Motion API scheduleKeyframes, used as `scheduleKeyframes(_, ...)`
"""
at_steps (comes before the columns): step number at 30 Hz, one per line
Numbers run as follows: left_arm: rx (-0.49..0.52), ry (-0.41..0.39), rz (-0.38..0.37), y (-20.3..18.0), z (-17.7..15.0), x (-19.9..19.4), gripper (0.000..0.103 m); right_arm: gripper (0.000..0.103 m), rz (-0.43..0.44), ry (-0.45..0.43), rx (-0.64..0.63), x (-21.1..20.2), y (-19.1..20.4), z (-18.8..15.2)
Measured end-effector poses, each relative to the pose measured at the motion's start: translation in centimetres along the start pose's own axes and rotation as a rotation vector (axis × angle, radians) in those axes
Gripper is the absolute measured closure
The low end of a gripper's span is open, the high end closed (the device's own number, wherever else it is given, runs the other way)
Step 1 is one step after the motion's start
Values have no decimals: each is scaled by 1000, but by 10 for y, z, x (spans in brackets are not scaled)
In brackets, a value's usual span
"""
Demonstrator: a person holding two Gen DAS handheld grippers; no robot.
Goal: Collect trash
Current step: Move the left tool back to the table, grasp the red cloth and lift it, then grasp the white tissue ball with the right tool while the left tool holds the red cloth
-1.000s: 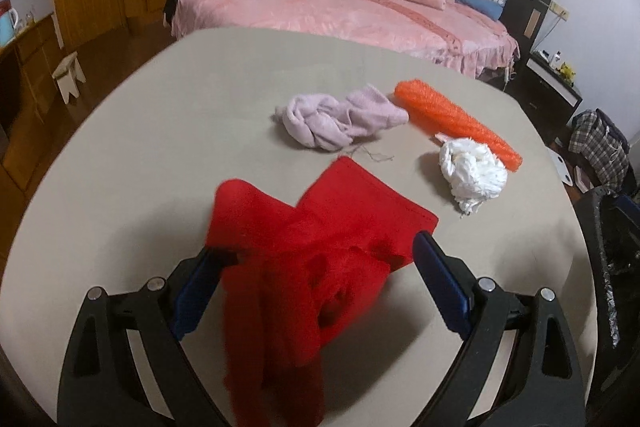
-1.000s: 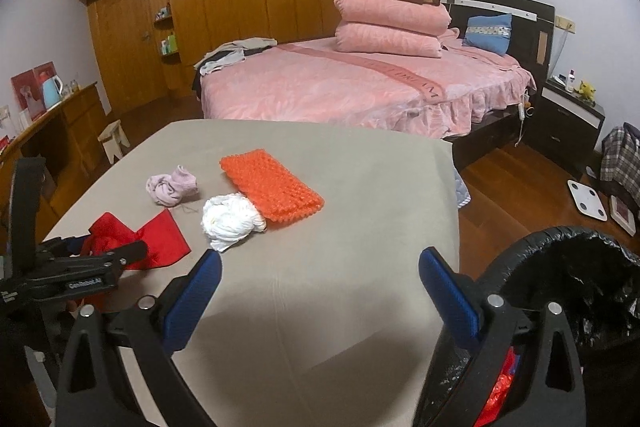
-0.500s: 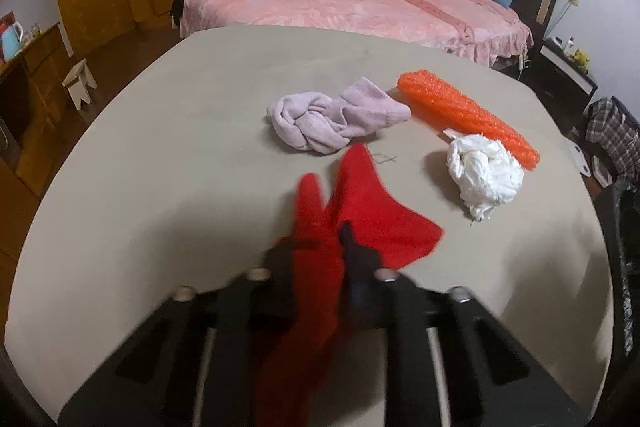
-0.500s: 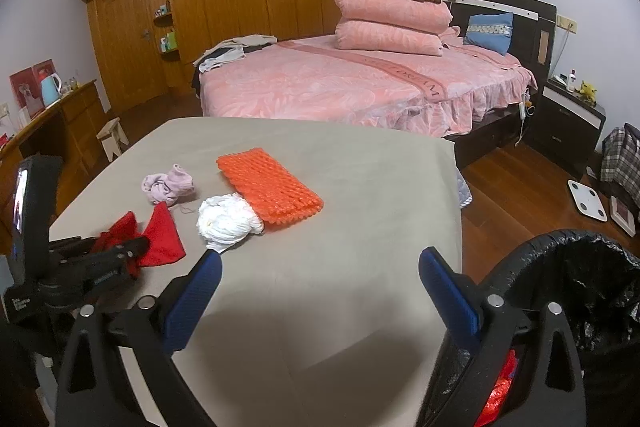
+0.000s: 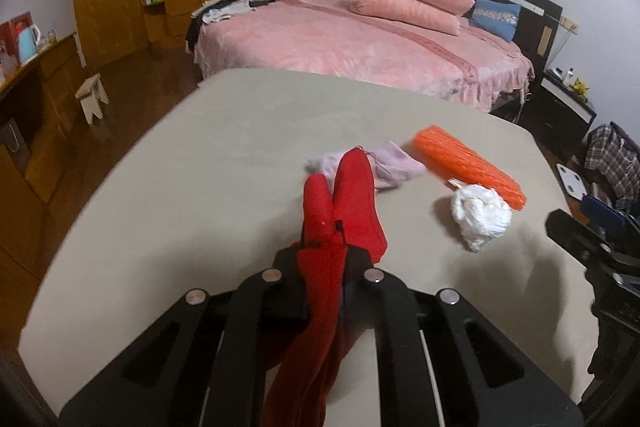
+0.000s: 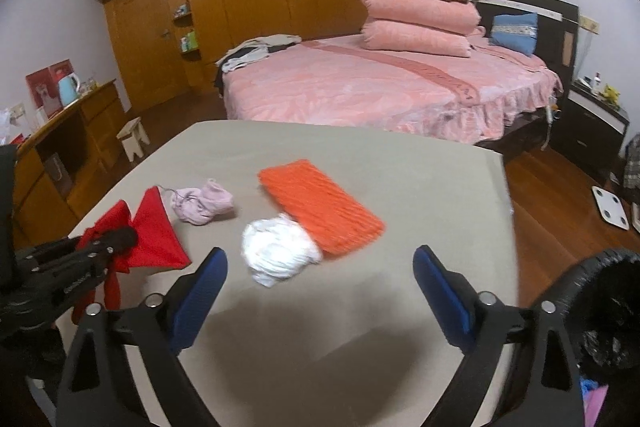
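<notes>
The left gripper (image 5: pixel 322 251) is pressed together on the crumpled red cloth (image 5: pixel 352 203), which hangs partly lifted over the beige table (image 5: pixel 200 187). The right gripper (image 6: pixel 320 291) has just been closing a little, still spread with nothing between its 2 blue pads (image 6: pixel 200 291), near the white crumpled paper wad (image 6: pixel 280 251).

The red cloth (image 5: pixel 344 211) hides the left gripper's (image 5: pixel 326 247) fingertips and part of the lilac cloth (image 5: pixel 394 163). The black bin bag (image 6: pixel 600 307) is cut off at the frame edge.
</notes>
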State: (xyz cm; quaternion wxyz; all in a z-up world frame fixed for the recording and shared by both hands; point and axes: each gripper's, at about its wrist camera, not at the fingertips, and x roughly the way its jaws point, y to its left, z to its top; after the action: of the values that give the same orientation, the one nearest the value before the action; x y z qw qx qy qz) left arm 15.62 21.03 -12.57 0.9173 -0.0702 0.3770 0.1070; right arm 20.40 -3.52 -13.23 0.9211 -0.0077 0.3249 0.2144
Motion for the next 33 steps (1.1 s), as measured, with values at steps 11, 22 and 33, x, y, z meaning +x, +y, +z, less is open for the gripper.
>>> scheduleKeyframes(11, -19, -17, 26, 20, 3, -7, 94, 39, 16, 97, -35, 49, 28, 3)
scheduleKeyframes(22, -20, -19, 7, 21, 0, -12, 94, 57, 9, 127, -54, 57, 34, -3)
scheduleKeyframes(33, 12, -14, -27, 3, -10, -23, 94, 59, 104, 88, -34, 1, 25, -11)
